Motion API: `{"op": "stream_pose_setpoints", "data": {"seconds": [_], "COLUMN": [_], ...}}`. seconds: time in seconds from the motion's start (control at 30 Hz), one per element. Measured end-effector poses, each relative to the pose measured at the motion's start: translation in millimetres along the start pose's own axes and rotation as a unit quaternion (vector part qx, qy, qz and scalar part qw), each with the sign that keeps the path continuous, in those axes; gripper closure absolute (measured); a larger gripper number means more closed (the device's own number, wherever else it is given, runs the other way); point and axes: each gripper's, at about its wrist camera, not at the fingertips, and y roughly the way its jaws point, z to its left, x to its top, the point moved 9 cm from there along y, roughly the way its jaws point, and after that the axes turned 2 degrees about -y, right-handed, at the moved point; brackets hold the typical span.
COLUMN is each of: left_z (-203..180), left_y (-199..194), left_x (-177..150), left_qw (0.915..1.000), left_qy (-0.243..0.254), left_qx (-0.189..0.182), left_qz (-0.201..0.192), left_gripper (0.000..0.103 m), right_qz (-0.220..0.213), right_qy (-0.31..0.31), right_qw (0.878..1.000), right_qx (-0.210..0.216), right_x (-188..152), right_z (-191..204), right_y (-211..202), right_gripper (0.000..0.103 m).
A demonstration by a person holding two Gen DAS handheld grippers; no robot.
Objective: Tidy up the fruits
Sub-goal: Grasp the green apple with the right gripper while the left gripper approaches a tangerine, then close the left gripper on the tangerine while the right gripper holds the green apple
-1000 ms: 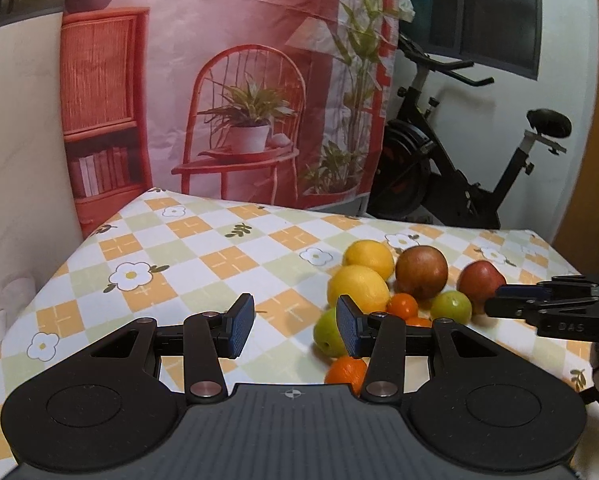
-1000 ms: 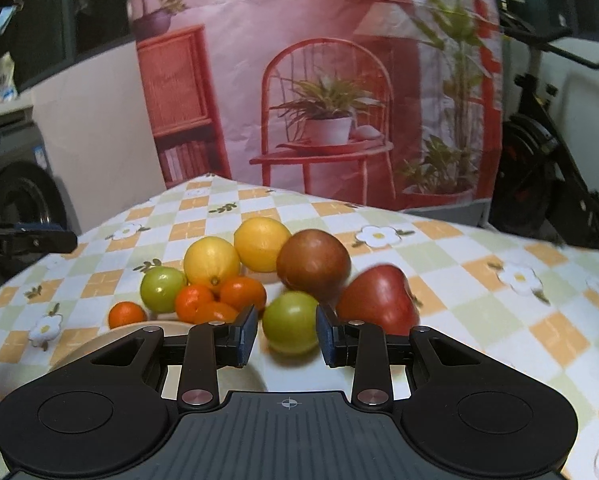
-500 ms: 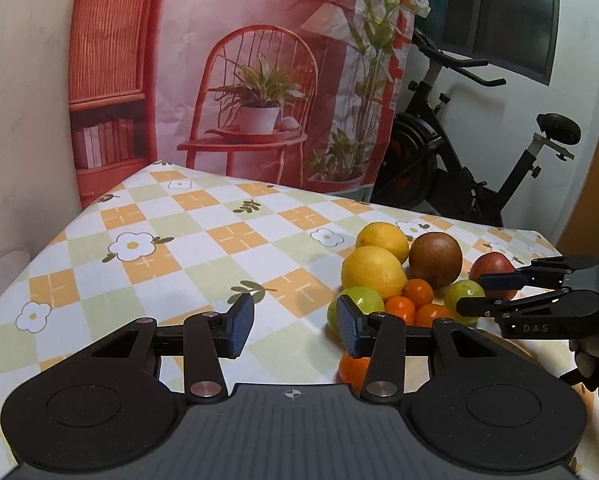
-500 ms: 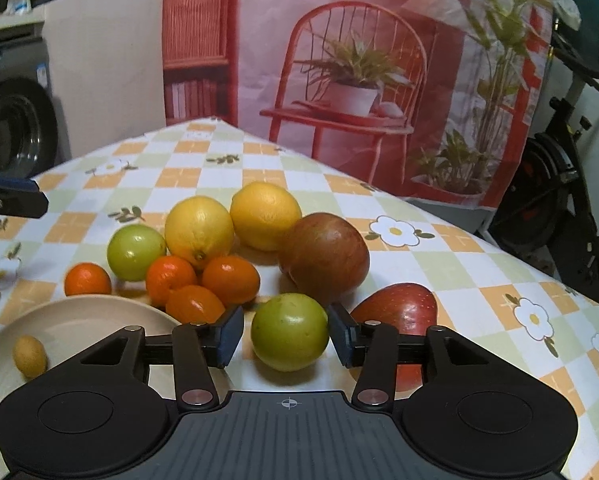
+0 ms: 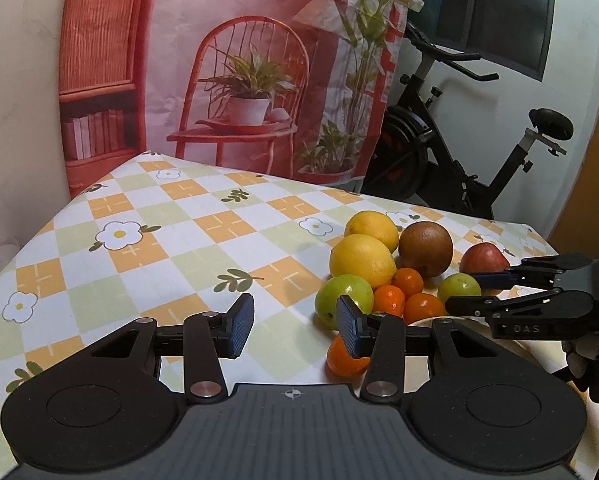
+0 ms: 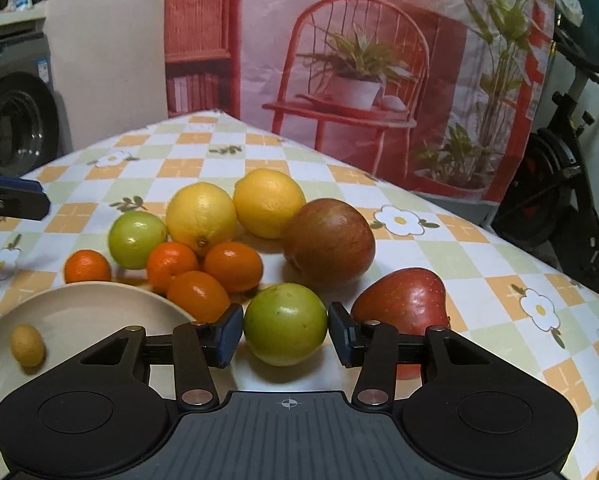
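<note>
The right gripper (image 6: pixel 285 334) sits low over the checked tablecloth (image 6: pixel 479 256) with a green fruit (image 6: pixel 285 324) between its fingers – the jaws have just been opening, and the pads now stand right at the fruit's two sides; whether they touch it I cannot tell. Just right of that fruit lies a red apple (image 6: pixel 403 300), and beyond it a brownish-red apple (image 6: pixel 327 240). Further left in the cluster are two lemons (image 6: pixel 201 214), a second green fruit (image 6: pixel 136 239) and four small oranges (image 6: pixel 233 266), three of them bunched together and one (image 6: pixel 86 266) apart on the left. A beige plate (image 6: pixel 79 312) sits at the near left of the right wrist view, its rim close to the bunched oranges, and a small yellow fruit (image 6: pixel 27 344) rests on it. The left gripper (image 5: pixel 295 326) hangs over bare cloth left of the pile – its fingers are apart with nothing between them, the right one in front of the nearest green fruit and orange
</note>
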Motion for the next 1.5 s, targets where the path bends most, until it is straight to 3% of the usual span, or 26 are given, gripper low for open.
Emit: {"op": "stream_pose_setpoints", "data": {"seconds": [0.4, 0.63, 1.0, 1.13, 1.27, 1.5], "left_z": [-6, -12, -23, -21, -22, -22], "left_y": [13, 31, 48, 50, 48, 46], "left_x": [-8, -12, -23, -22, -22, -21], "left_qw": [0.9982, 0.9947, 0.9922, 0.9913, 0.9920, 0.9948], "left_qy": [-0.022, -0.054, -0.043, -0.055, -0.048, -0.019], "left_qx": [-0.031, -0.044, -0.050, -0.054, -0.060, -0.037], "left_qz": [0.046, 0.075, 0.106, 0.107, 0.100, 0.093], "left_gripper": [0.055, 0.063, 0.062, 0.062, 0.069, 0.070], "right_qz": [-0.079, -0.086, -0.090, -0.090, -0.090, -0.090], "right_qy": [0.092, 0.105, 0.111, 0.113, 0.112, 0.113], "right_qw": [0.993, 0.991, 0.990, 0.990, 0.990, 0.990], "right_qx": [-0.002, 0.000, 0.004, 0.005, 0.005, 0.005], "right_x": [-25, -32, -32, -33, -33, -33], "right_z": [-14, -19, -15, -15, -15, -15], "right_y": [-58, -68, -70, -70, -70, -70], "right_gripper": [0.060, 0.060, 0.060, 0.060, 0.060, 0.060]}}
